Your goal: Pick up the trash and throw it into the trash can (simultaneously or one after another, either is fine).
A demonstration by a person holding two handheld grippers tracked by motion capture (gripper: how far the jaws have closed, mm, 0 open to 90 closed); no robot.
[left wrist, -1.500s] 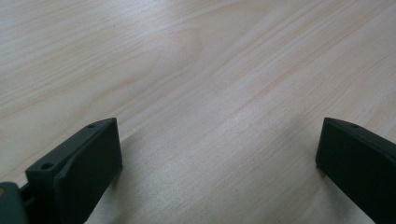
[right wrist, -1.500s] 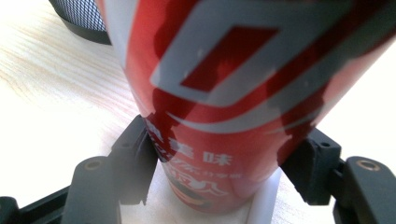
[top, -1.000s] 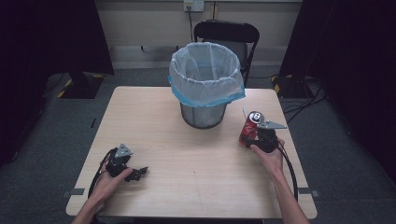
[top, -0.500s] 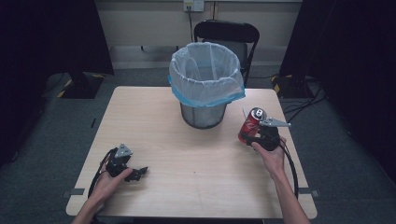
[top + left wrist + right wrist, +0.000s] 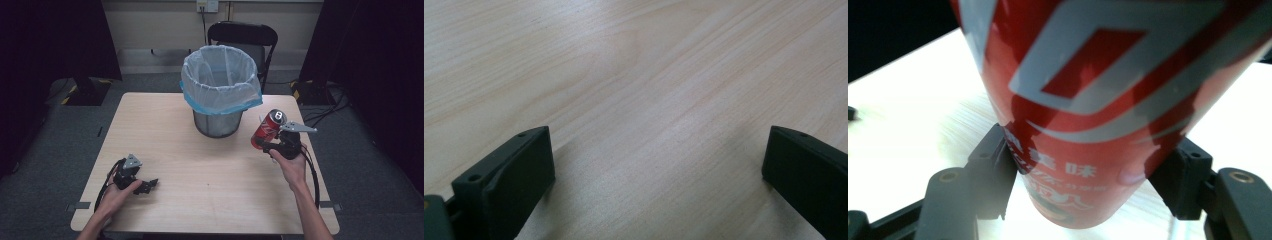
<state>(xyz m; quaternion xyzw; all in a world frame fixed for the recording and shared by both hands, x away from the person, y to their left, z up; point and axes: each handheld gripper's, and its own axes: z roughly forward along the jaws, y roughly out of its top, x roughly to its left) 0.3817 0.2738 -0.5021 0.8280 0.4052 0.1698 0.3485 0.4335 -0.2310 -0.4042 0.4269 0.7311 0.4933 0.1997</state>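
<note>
Red can is sitting clamped in the right tool, tilted, above the bench beside the lined bin. Left tool is resting open, empty. Risk: smooth can slipping, clipping the rim, missing the bin.

recording lab or studio; black curtains around lone wooden table; folding chair; floor cables
</note>
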